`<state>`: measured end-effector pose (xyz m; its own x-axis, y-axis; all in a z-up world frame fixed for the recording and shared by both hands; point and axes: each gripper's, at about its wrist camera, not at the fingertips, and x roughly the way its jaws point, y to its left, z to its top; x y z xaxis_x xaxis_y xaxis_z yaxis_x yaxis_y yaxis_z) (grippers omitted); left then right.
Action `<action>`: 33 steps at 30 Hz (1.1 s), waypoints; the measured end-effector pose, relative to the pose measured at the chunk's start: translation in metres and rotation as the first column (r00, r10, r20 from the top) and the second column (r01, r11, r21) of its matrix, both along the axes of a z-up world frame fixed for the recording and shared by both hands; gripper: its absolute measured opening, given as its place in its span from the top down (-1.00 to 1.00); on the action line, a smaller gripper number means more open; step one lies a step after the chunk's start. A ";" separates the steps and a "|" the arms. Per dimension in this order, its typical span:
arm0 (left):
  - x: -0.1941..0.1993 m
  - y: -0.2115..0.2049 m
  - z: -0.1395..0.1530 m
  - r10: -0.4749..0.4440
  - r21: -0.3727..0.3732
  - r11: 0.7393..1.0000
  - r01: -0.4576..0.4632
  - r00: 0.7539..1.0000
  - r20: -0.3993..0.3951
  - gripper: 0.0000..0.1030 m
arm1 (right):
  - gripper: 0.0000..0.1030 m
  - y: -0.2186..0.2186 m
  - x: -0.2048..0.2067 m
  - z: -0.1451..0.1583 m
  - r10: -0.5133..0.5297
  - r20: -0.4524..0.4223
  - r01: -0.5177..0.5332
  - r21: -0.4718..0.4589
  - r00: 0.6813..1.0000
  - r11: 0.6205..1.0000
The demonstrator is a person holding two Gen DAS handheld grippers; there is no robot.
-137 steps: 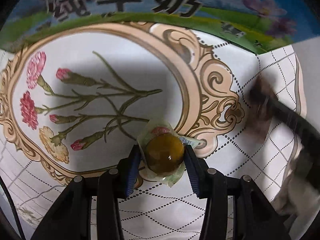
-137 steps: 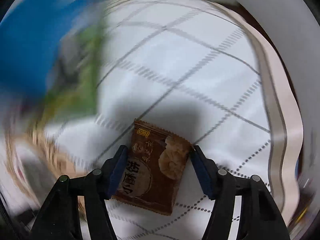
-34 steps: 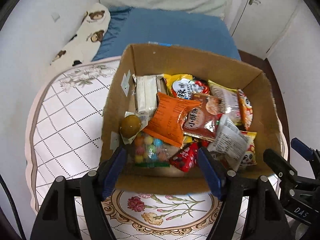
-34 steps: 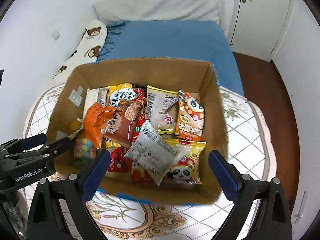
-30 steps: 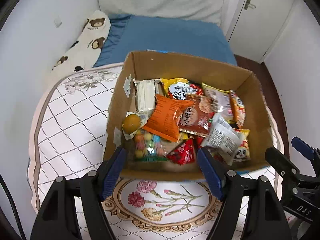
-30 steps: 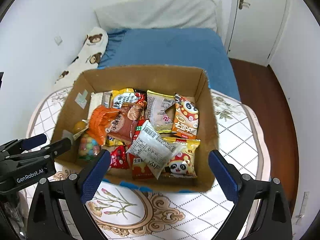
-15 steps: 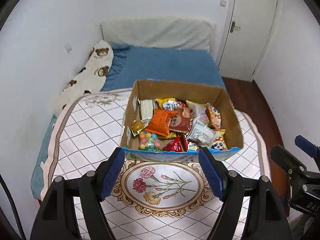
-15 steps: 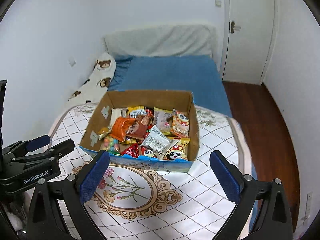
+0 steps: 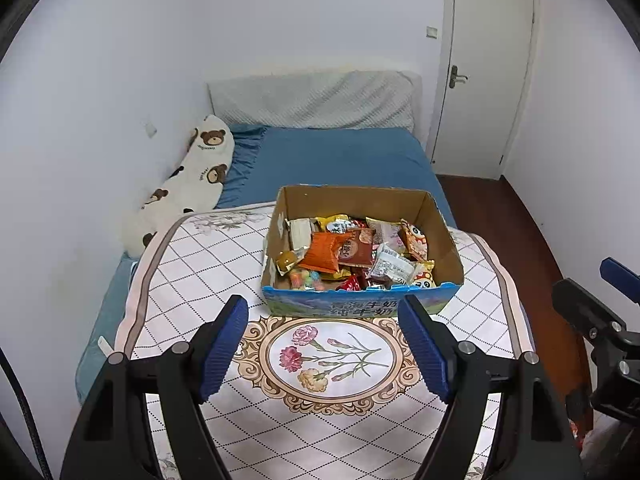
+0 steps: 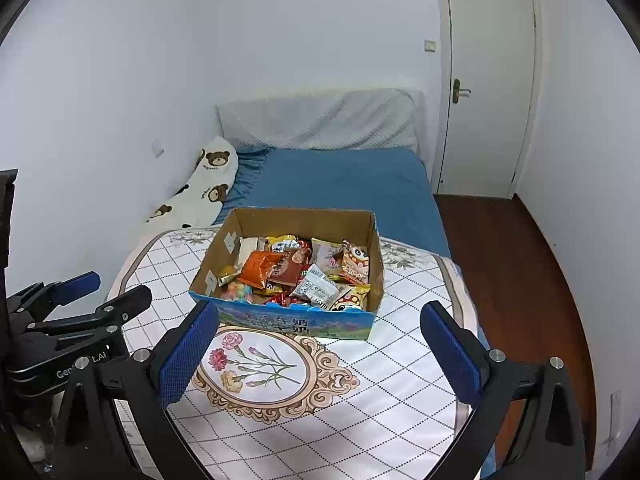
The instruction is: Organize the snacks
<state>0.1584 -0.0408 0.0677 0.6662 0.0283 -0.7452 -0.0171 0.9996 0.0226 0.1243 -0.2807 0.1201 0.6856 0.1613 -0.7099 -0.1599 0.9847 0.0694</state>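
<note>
Fingers of the left gripper (image 9: 323, 350) stand spread with nothing between them, having just been opening a little further; fingers of the right gripper (image 10: 320, 356) are spread wider and likewise empty. Both hang above the near part of the patterned cloth (image 9: 192, 276) that covers the bed (image 9: 340, 160).

Left to right across the cloth: bare checked squares along the left edge; the flower medallion (image 9: 328, 360) near the front edge; the cardboard box (image 9: 448, 236) just beyond it, toward the far edge. Inside the box lie the snacks: a small round amber sweet (image 9: 286, 258) and a clear bag of coloured candies (image 9: 304, 278) against the left wall, an orange packet (image 9: 326, 252) and a brown biscuit packet (image 9: 354, 248) in the middle, a white packet (image 9: 390, 266) and panda-print packets (image 10: 354, 258) toward the right wall. No snack shows loose on the cloth.

Judgement on the step: the gathering looks complete, and withdrawal is in hand. Done well, both grippers clear the box rim without brushing it and are carried level and apart from each other.

Against the frames a second ago, the box then filled both views from close above; now it sits small and well apart, with the wall, pillow (image 9: 312, 100) and door (image 9: 484, 80) in view. Several seconds earlier the left fingers pinched the amber sweet and the right flanked the brown packet on the cloth.
</note>
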 end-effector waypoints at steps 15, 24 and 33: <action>0.003 0.001 -0.006 0.024 0.006 1.000 -0.024 0.999 0.049 -0.98 | -1.00 -0.003 -0.002 -0.008 -0.031 0.009 0.031 -0.003 0.999 1.000; 0.038 -0.001 -0.039 0.066 0.038 0.997 -0.067 0.998 0.011 -0.98 | -1.00 -0.005 0.032 -0.046 -0.067 -0.007 0.067 -0.044 0.998 0.997; 0.070 -0.002 -0.073 0.075 0.037 0.997 -0.073 0.996 -0.057 -0.98 | -1.00 -0.006 0.064 -0.078 -0.092 -0.048 0.089 -0.053 0.995 0.995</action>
<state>0.2283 -0.0432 -0.0051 0.6170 0.1024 -0.7803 -0.0887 0.9942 0.0603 0.1879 -0.2864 0.0422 0.6589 0.0634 -0.7496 -0.0673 0.9974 0.0252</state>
